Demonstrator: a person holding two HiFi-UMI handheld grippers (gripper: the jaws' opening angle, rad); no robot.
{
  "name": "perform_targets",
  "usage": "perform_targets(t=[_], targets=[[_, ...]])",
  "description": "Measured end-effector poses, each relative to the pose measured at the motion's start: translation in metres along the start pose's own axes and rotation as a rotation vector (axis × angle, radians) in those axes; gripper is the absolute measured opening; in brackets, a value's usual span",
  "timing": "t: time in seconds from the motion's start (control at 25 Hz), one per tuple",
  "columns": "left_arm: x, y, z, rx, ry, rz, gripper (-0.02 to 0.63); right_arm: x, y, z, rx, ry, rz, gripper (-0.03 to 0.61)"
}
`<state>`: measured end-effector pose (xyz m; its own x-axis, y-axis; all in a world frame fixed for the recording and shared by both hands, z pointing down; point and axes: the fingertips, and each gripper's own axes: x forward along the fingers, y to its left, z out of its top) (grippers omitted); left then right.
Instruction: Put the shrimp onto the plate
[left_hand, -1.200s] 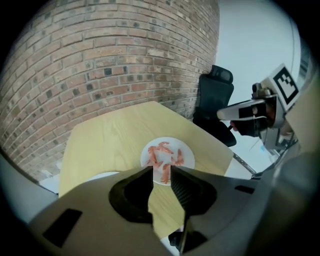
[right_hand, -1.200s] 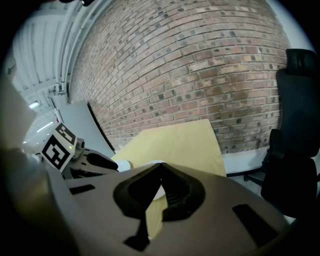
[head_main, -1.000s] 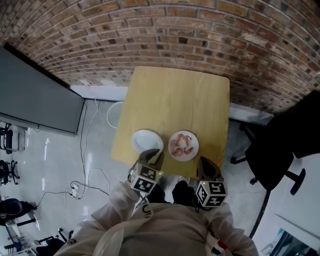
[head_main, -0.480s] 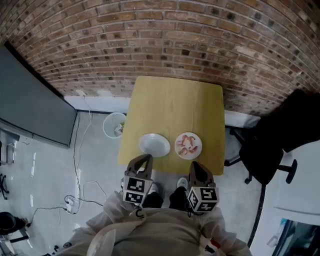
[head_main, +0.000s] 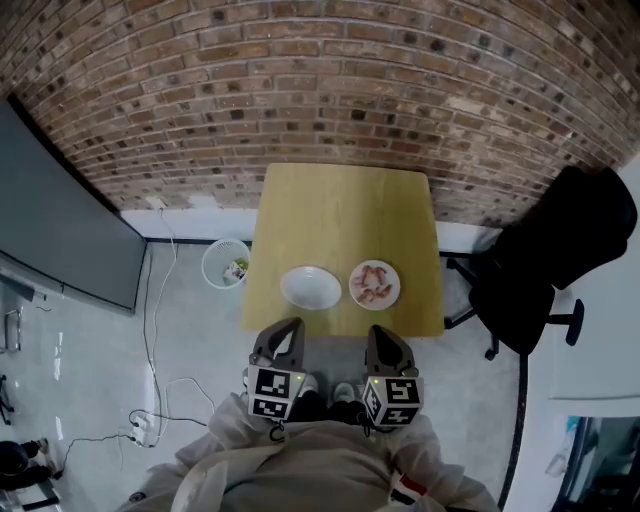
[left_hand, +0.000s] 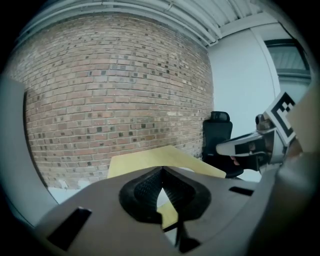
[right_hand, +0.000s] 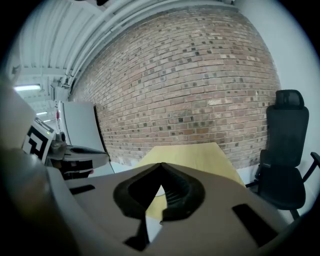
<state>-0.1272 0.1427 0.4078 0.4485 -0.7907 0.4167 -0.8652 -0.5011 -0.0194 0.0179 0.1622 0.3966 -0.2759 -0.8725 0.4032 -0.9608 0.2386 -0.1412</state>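
Several pink shrimp (head_main: 375, 283) lie on a round white plate (head_main: 392, 296) near the front edge of the yellow table (head_main: 345, 210). To its left stands an empty white plate (head_main: 310, 287). Both grippers hover off the table, in front of its near edge and close to the person's body. My left gripper (head_main: 288, 330) is shut with nothing in it, its pads meeting (left_hand: 161, 171). My right gripper (head_main: 380, 335) is shut too, also on nothing (right_hand: 160, 165). Each gripper view shows the other gripper at its side.
A brick wall (head_main: 330, 90) runs behind the table. A black office chair (head_main: 545, 265) stands to the right, and a white wastebasket (head_main: 225, 265) sits on the floor to the left. A grey panel (head_main: 55, 230) and floor cables (head_main: 160, 390) lie further left.
Both grippers have drawn back from the table's front edge toward the person. The table and plates now sit farther from them.
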Motion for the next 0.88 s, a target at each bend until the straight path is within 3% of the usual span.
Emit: perform_targets(t=[0.88], targets=[[-0.002, -0.008, 0.002, 0.031, -0.002, 0.042, 0.011, -0.005, -0.007, 0.003, -0.005, -0.022, 0.024, 0.023]])
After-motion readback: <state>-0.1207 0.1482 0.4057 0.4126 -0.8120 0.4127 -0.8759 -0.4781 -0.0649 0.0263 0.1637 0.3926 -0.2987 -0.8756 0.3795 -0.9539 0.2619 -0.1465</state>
